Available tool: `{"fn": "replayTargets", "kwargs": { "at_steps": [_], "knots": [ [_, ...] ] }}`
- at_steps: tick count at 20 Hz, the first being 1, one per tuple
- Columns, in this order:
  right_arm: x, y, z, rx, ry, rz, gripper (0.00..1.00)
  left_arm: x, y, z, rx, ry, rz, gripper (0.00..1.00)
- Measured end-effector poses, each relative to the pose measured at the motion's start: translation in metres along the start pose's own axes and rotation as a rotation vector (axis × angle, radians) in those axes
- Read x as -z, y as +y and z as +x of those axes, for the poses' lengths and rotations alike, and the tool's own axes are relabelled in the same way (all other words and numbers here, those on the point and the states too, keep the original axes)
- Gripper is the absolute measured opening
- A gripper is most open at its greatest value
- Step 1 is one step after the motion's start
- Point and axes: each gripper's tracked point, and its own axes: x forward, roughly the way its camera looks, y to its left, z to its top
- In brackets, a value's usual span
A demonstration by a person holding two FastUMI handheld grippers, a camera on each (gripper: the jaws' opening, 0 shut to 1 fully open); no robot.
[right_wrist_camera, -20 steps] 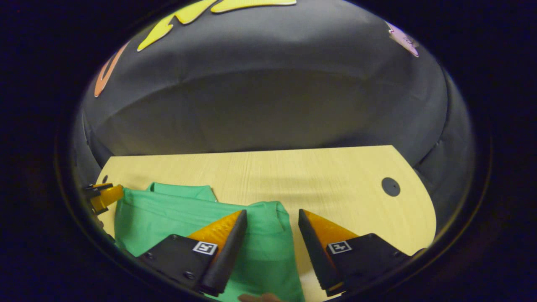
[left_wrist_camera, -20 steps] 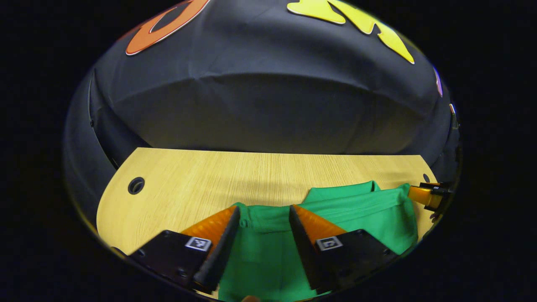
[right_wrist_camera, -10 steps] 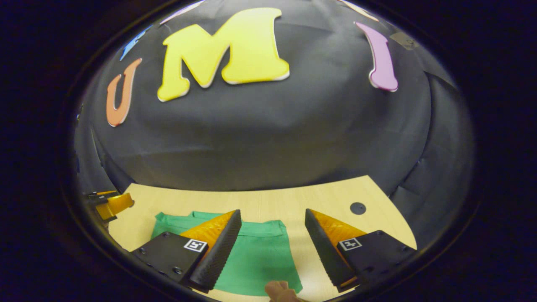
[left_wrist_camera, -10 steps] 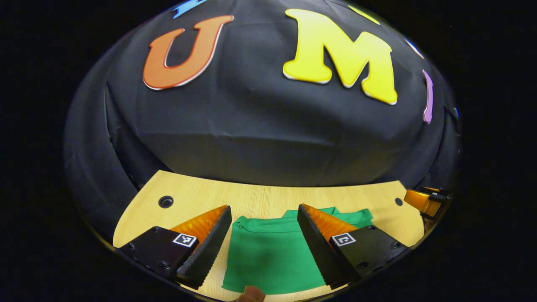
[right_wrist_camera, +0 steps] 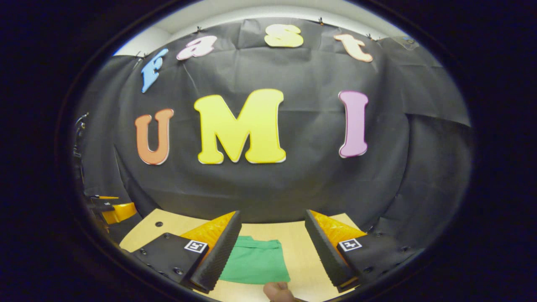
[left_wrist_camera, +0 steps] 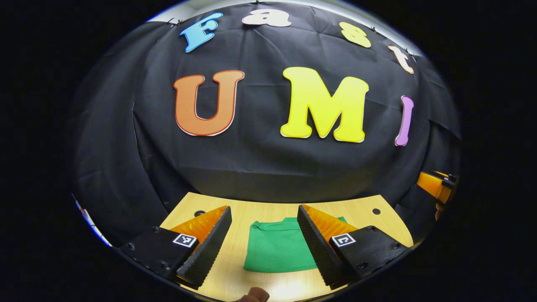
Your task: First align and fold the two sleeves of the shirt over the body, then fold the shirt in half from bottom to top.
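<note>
Now the shirt (left_wrist_camera: 280, 249) lies as a compact green rectangle on the table (left_wrist_camera: 260, 209), folded edges looking square, no sleeve sticking out at either side. Judging by that shape, both sleeve folds and the bottom-to-top fold are done, and the step in hand is simply getting clear without spoiling it.

Left gripper (left_wrist_camera: 264, 239) hangs above the table with its fingers spread wide, nothing between them; the shirt sits beyond the tips, apart from them. Right gripper (right_wrist_camera: 272, 243) is just as wide and just as empty, with the shirt (right_wrist_camera: 255, 265) seen low between its fingers, well below. A fingertip (right_wrist_camera: 277, 290) of the holding hand peeks in at the bottom edge of the right gripper view.

To finish well, both tools should go straight up and back, fingers kept wide so no pad catches a fold. The risk is small but real: a trailing tip dragging the top layer would slide it off the layer beneath. The far edge near the collar looks slightly uneven, though it is too small to tell whether it needs a pat. If it does, one light press with a flat finger would do, not a pinch.
</note>
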Motion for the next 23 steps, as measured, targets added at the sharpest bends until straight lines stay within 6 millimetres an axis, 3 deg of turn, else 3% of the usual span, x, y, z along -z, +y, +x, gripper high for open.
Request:
{"fn": "replayTargets", "kwargs": {
  "at_steps": [5,6,8,9,10,13,14,17,18,21,22,23],
  "knots": [
    [-0.016,0.006,-0.083,-0.015,-0.073,-0.005,0.89,-0.021,-0.011,-0.074,0.003,-0.092,-0.015,1.0],
    [-0.014,0.004,-0.096,-0.013,-0.078,-0.01,0.89,-0.026,-0.008,-0.088,-0.009,-0.122,-0.007,1.0],
    [-0.015,-0.004,-0.113,0.011,-0.104,-0.025,1.0,-0.032,-0.004,-0.112,-0.025,-0.165,0.008,1.0],
    [-0.016,-0.004,-0.122,0.007,-0.119,-0.016,0.95,-0.032,-0.005,-0.123,-0.029,-0.18,0.007,1.0],
    [-0.015,0.001,-0.128,-0.01,-0.128,-0.009,0.9,-0.03,-0.006,-0.131,-0.029,-0.188,0.003,1.0],
    [-0.006,0.007,-0.142,-0.014,-0.116,-0.009,0.9,-0.02,-0.007,-0.153,-0.032,-0.183,-0.01,1.0],
    [-0.005,0.011,-0.145,-0.025,-0.112,-0.011,0.89,-0.017,-0.01,-0.158,-0.027,-0.187,-0.015,0.92],
    [-0.003,0.025,-0.151,-0.044,-0.115,-0.028,1.0,-0.014,-0.014,-0.169,-0.016,-0.204,-0.01,1.0],
    [-0.002,0.027,-0.154,-0.051,-0.113,-0.028,0.9,-0.012,-0.015,-0.171,-0.011,-0.204,-0.013,1.0],
    [0.0,0.035,-0.161,-0.067,-0.117,-0.035,0.9,-0.014,-0.012,-0.177,-0.023,-0.216,-0.005,1.0],
    [0.001,0.035,-0.161,-0.066,-0.116,-0.035,0.9,-0.013,-0.01,-0.179,-0.023,-0.216,-0.004,0.92],
    [0.002,0.035,-0.162,-0.065,-0.114,-0.032,0.9,-0.012,-0.011,-0.179,-0.021,-0.216,-0.006,1.0]
  ]
}}
